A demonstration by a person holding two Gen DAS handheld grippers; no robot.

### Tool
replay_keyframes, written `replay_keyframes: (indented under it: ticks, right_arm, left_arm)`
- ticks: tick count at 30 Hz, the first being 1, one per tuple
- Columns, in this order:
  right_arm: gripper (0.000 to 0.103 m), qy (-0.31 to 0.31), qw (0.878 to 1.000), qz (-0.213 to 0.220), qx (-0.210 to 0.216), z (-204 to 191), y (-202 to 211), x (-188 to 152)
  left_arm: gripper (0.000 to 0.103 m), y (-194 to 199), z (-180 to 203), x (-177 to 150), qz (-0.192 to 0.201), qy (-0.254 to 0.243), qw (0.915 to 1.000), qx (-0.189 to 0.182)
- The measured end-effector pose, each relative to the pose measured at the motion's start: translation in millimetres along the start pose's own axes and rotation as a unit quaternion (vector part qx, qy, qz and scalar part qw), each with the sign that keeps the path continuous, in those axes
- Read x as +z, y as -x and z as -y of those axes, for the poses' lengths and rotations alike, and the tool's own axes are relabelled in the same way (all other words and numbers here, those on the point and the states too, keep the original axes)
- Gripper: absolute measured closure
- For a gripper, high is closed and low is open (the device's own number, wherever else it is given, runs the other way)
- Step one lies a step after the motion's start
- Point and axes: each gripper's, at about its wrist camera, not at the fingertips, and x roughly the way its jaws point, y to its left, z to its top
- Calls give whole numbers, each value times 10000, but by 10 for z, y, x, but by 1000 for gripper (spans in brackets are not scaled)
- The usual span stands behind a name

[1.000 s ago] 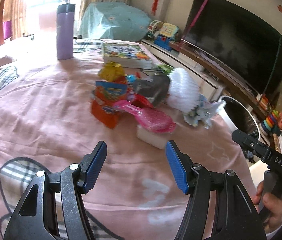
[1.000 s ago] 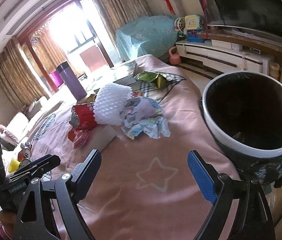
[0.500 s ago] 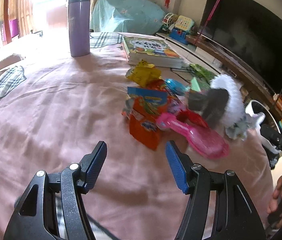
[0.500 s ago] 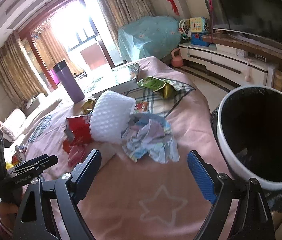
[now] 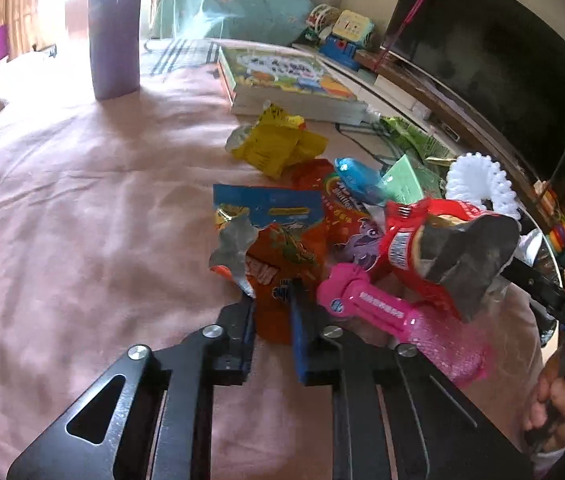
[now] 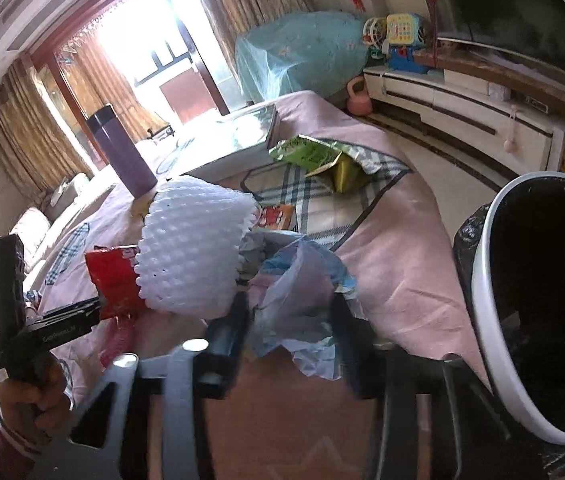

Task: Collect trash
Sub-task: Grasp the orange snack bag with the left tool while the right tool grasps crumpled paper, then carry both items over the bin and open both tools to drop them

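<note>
A pile of trash lies on the pink tablecloth (image 5: pixel 62 208). My left gripper (image 5: pixel 272 312) is shut on the orange snack wrapper (image 5: pixel 278 272) at the near edge of the pile. Beside it lie a pink wrapper (image 5: pixel 374 308), a red wrapper (image 5: pixel 414 236), a yellow wrapper (image 5: pixel 274 148) and white foam netting (image 5: pixel 482 180). My right gripper (image 6: pixel 288 320) is closed around crumpled blue-white paper (image 6: pixel 302 292), next to the foam netting (image 6: pixel 194 248). The white bin with a black liner (image 6: pixel 482 292) stands at the right.
A purple flask (image 5: pixel 114 28) and a stack of picture books (image 5: pixel 282 80) stand at the back of the table. A green wrapper (image 6: pixel 314 156) lies on a checked cloth. A TV and a low cabinet (image 6: pixel 462 96) are beyond the table.
Both grippers moved forward into the pile and closed, the left on the orange wrapper, the right around the crumpled paper.
</note>
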Motion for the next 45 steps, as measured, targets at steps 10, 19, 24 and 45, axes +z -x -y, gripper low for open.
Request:
replay_keyframes:
  ticks: [10, 19, 24, 45]
  right_arm:
    - [76, -57, 9996, 261, 135, -15, 363, -120]
    - [76, -169, 9986, 484, 142, 69, 685, -196]
    - [76, -258, 9977, 619, 86, 157, 863, -216]
    - [75, -820, 9901, 1014, -523, 960, 1476, -332]
  left_arm:
    - [101, 478, -25, -189, 499, 226, 9983, 188]
    - [101, 962, 238, -324, 818, 112, 9965, -133]
    - [101, 998, 567, -345, 798, -205, 9959, -375]
    - [101, 796, 1988, -305, 513, -1306, 9828, -1201]
